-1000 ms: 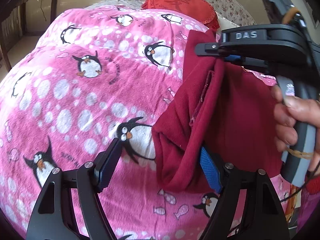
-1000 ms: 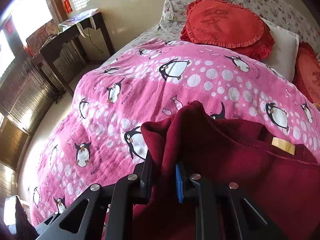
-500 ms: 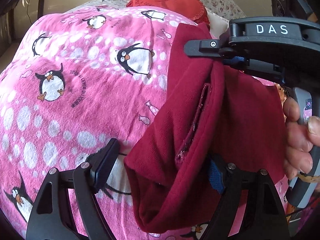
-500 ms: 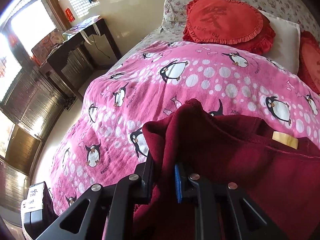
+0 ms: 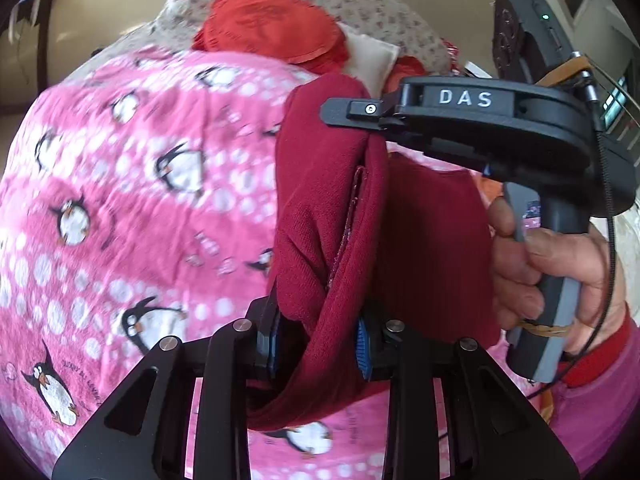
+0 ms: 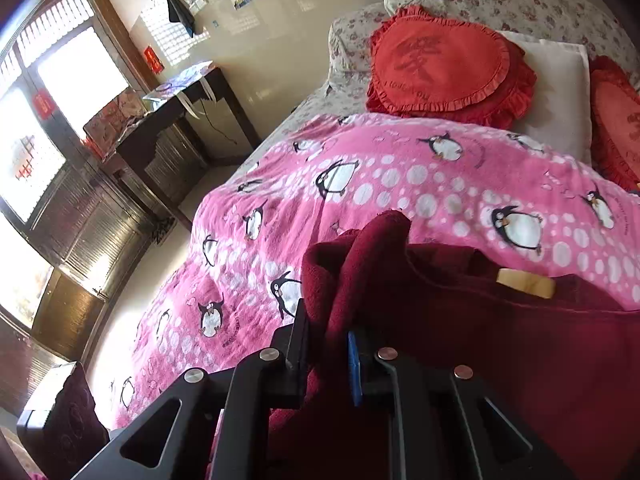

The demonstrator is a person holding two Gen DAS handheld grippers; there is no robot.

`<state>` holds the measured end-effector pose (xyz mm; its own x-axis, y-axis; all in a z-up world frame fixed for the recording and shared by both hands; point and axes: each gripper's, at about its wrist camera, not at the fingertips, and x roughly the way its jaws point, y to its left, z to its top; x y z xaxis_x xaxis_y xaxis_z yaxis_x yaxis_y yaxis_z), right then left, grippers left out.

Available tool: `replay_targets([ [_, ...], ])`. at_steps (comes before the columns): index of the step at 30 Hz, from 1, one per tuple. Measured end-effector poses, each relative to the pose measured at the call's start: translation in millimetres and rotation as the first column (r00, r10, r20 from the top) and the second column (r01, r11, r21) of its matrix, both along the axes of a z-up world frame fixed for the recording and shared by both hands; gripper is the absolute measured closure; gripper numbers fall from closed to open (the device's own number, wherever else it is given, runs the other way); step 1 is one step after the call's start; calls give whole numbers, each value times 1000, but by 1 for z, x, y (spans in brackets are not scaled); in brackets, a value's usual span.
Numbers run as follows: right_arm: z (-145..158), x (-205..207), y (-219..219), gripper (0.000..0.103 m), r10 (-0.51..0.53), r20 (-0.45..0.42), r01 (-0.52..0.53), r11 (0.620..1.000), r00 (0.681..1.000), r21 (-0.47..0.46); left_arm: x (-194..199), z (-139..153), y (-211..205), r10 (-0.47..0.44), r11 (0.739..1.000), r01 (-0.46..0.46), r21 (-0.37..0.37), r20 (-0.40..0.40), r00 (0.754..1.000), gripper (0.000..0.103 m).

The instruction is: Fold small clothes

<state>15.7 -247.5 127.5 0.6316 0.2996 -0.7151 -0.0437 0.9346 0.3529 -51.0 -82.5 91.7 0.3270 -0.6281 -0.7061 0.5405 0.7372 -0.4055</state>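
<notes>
A dark red fleece garment (image 5: 332, 216) hangs lifted above a pink penguin blanket (image 5: 120, 200) on a bed. My left gripper (image 5: 318, 346) is shut on a lower fold of the garment. My right gripper (image 5: 360, 116) shows in the left wrist view, held by a hand, clamped on the garment's upper edge. In the right wrist view the right gripper (image 6: 328, 350) is shut on a bunched edge of the garment (image 6: 480, 340), which carries a tan label (image 6: 526, 283). The blanket (image 6: 400, 184) lies beneath.
Red heart-shaped cushions (image 6: 444, 64) and a white pillow (image 6: 560, 92) lie at the head of the bed. A dark wooden desk (image 6: 168, 120) and windows stand left of the bed. A dark cushion (image 6: 68, 420) sits low at the left.
My left gripper went from open beside the garment to shut on its lower fold. Both grippers lifted the garment higher off the blanket; the right grip is unchanged.
</notes>
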Motion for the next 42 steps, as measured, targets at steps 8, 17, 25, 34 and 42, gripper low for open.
replay_targets([
  [8, 40, -57, -73, 89, -83, 94, 81, 996, 992, 21, -38, 35, -83, -167, 986, 166, 21, 81, 983, 77],
  [17, 32, -113, -156, 90, -225, 88, 220, 974, 970, 58, -61, 28, -172, -285, 955, 275, 108, 86, 955, 77],
  [25, 10, -136, -192, 90, -281, 60, 275, 957, 958, 92, -62, 6, -217, -317, 938, 302, 171, 70, 946, 77],
  [34, -28, -139, -223, 90, -325, -2, 323, 937, 946, 134, -70, -9, -230, -335, 926, 323, 197, 33, 942, 77],
  [42, -35, -138, -235, 86, -336, -36, 335, 913, 941, 233, -70, -9, -227, -331, 929, 318, 190, 38, 943, 77],
])
